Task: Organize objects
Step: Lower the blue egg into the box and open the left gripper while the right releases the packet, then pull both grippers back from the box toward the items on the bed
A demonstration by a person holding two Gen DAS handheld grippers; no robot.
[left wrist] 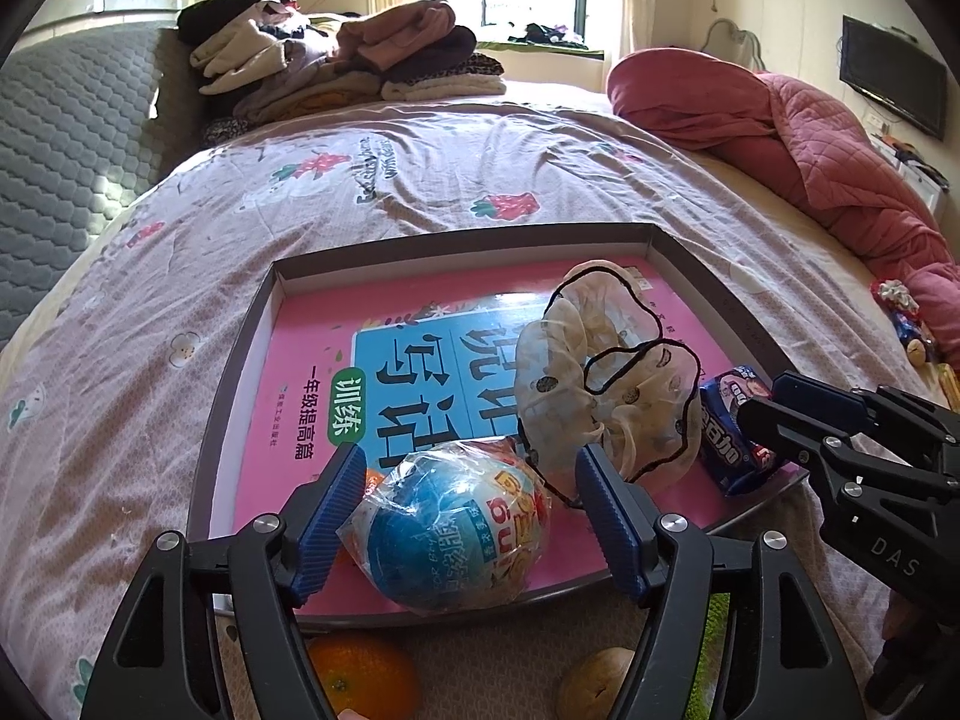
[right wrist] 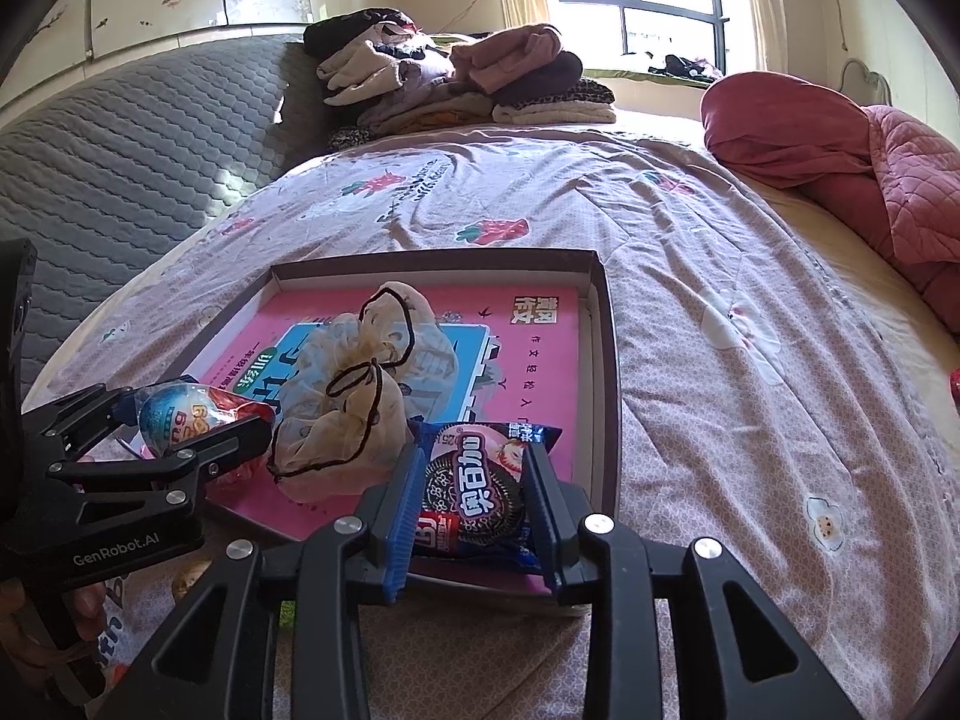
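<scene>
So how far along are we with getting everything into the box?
Done: the book and drawstring pouch lie in the box. In hand: the wrapped toy egg sits in the box between the open left gripper's pads; the cookie packet lies inside between the right gripper's pads, grip unclear. Left: the orange and a brown fruit on the bed outside the near rim.

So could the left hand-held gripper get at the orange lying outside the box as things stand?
Probably yes. The orange lies bare on the bedspread just below the left hand-held gripper, whose open jaws flank the wrapped toy egg without pressing; backing off it comes first.
</scene>
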